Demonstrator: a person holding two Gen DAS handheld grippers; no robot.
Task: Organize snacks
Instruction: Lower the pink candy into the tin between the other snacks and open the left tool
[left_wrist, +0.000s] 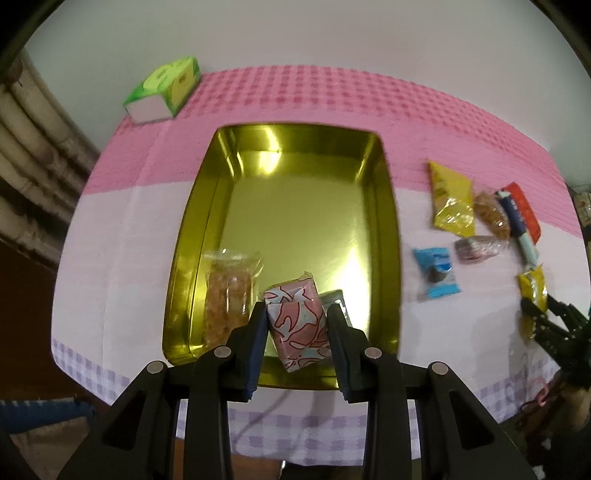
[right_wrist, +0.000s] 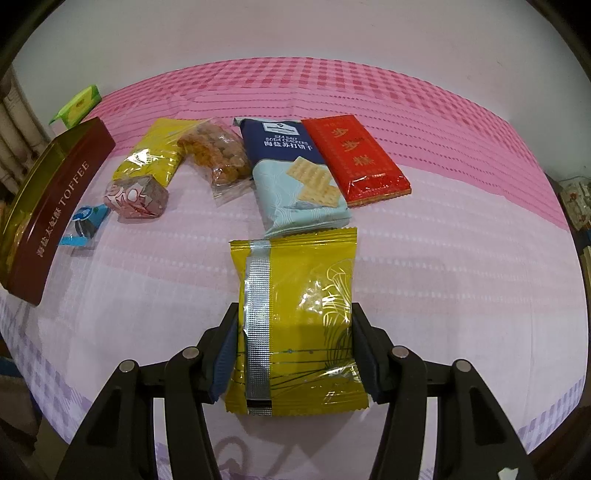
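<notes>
Snacks are lying in two groups on the pink-and-white checked tablecloth (left_wrist: 122, 236): some inside the shiny gold rectangular tin tray (left_wrist: 389, 236), the rest spread loose to its right. The left gripper (left_wrist: 297, 314) is clamping a small pink, white and blue patterned wrapped block (left_wrist: 297, 325) between its two fingers, holding it over the near end of the tray, just beside a clear bag of golden-brown crunchy pieces (left_wrist: 229, 295) that is lying against the tray's left wall; a silvery packet (left_wrist: 338, 301) is peeking out behind the block. The right gripper (right_wrist: 293, 325) is gripping a yellow foil pouch with a silver seam strip (right_wrist: 295, 317), its fingers pressing on both side edges. Beyond that pouch, a navy and pale-blue soda cracker packet (right_wrist: 295, 173) and a red flat packet with gold characters (right_wrist: 356, 158) are sitting side by side and touching. To their left, a clear bag of brown nuggets (right_wrist: 218, 155) is overlapping a second yellow pouch (right_wrist: 155, 155), with a pink patterned wrapped sweet (right_wrist: 136, 197) and a small blue cookie wrapper (right_wrist: 83, 225) near the tray's brown side lettered TOFFEE. A green tissue box (left_wrist: 162, 88) is standing at the far left corner of the cloth.
</notes>
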